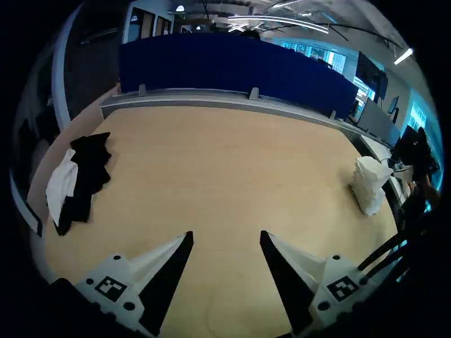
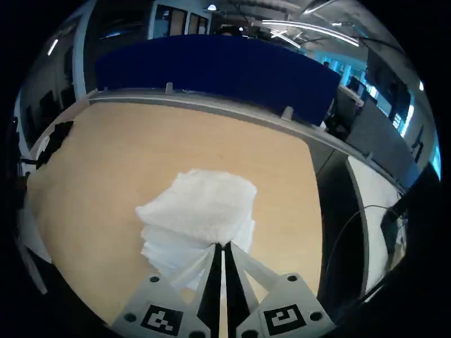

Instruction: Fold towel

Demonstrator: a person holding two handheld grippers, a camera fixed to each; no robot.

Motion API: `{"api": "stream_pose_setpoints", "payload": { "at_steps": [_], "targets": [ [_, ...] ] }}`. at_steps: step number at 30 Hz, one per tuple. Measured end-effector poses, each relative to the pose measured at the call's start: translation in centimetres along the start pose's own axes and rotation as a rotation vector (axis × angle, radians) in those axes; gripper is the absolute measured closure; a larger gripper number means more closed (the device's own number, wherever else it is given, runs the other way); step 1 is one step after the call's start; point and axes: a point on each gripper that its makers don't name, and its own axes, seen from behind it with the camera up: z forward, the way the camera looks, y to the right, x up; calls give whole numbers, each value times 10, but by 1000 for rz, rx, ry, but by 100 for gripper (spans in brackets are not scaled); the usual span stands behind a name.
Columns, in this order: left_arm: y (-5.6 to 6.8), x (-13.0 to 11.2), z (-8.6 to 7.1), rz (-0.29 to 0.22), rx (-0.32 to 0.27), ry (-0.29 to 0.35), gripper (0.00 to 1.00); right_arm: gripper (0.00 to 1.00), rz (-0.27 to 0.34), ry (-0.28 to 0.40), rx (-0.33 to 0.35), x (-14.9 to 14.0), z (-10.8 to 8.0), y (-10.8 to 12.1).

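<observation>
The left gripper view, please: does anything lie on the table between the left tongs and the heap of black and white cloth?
Nothing visible does. The left tongs are open over the table, and only bare wood lies between them and the heap of black and white cloth at the left of this view.

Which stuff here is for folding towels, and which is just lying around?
For the job:
- stack of white towels
- right claw, shut at the stack's edge
- left claw, open over the wooden table
- black and white cloth pile, probably waiting to be folded

Just lying about:
- blue divider
- grey ledge below it
</observation>
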Motion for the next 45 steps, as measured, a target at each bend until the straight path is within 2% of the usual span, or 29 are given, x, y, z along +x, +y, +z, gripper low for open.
{"api": "stream_pose_setpoints", "payload": {
  "at_steps": [8, 18, 27, 35, 40, 45],
  "targets": [
    [2, 1, -2, 6, -1, 1, 13, 97, 50, -53, -30, -34, 9, 5],
    [2, -1, -3, 8, 2, 1, 13, 97, 119, -107, -58, -64, 31, 4],
    [1, -1, -3, 13, 2, 1, 13, 97, 153, -137, -92, -78, 44, 5],
    [1, -1, -2, 16, -1, 0, 13, 95, 155, -149, -122, -81, 49, 6],
    [1, -1, -3, 21, -1, -1, 13, 92, 150, -142, -130, -79, 46, 4],
    [-1, 0, -4, 20, 1, 1, 13, 78, 149, -122, -139, -78, 37, 4]
  ]
}}
